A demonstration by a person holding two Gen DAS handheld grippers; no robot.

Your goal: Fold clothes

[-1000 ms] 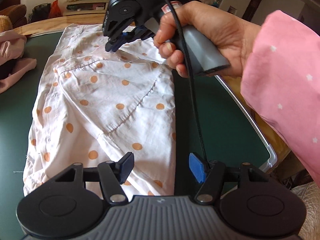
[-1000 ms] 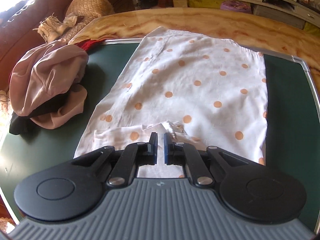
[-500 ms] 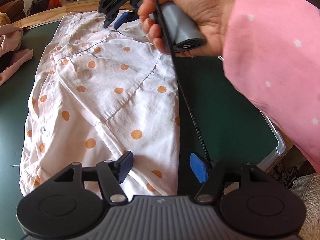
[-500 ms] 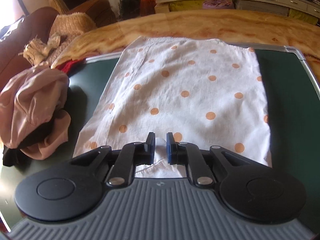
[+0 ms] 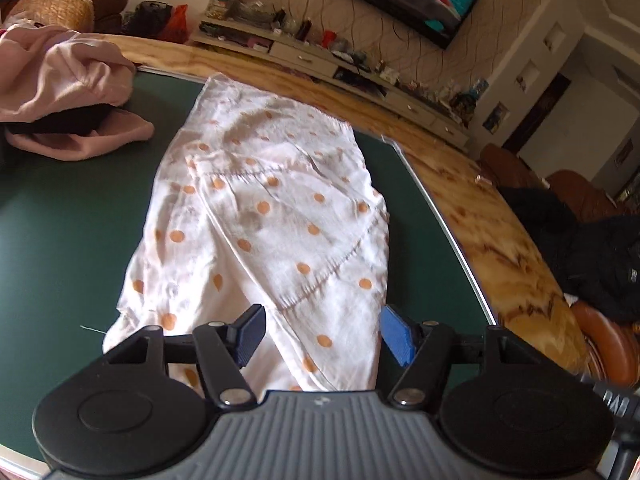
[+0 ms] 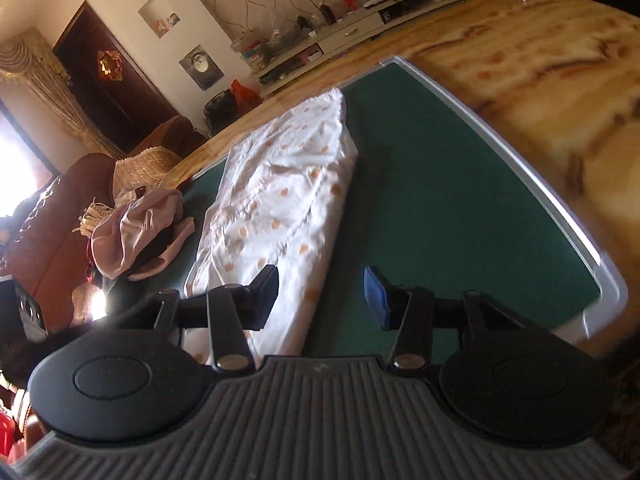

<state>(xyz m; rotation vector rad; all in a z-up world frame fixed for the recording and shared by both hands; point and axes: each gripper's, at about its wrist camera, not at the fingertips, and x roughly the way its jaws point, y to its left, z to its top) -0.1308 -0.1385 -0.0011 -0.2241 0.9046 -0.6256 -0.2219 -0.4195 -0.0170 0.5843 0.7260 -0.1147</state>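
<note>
Both grippers are seen spread with nothing between the pads: the left gripper (image 5: 320,334) over the near end of one white orange-dotted garment (image 5: 272,216), the right gripper (image 6: 320,298) beside it. The garment is laid folded on the green mat (image 5: 60,220); one pink clothes pile (image 5: 60,88) lies farther left. No writing can be read

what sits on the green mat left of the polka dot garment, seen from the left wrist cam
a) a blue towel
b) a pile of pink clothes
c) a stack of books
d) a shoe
b: in the left wrist view a crumpled pile of pink clothes lies on the green mat to the left of the white polka dot garment, apart from it.
</note>
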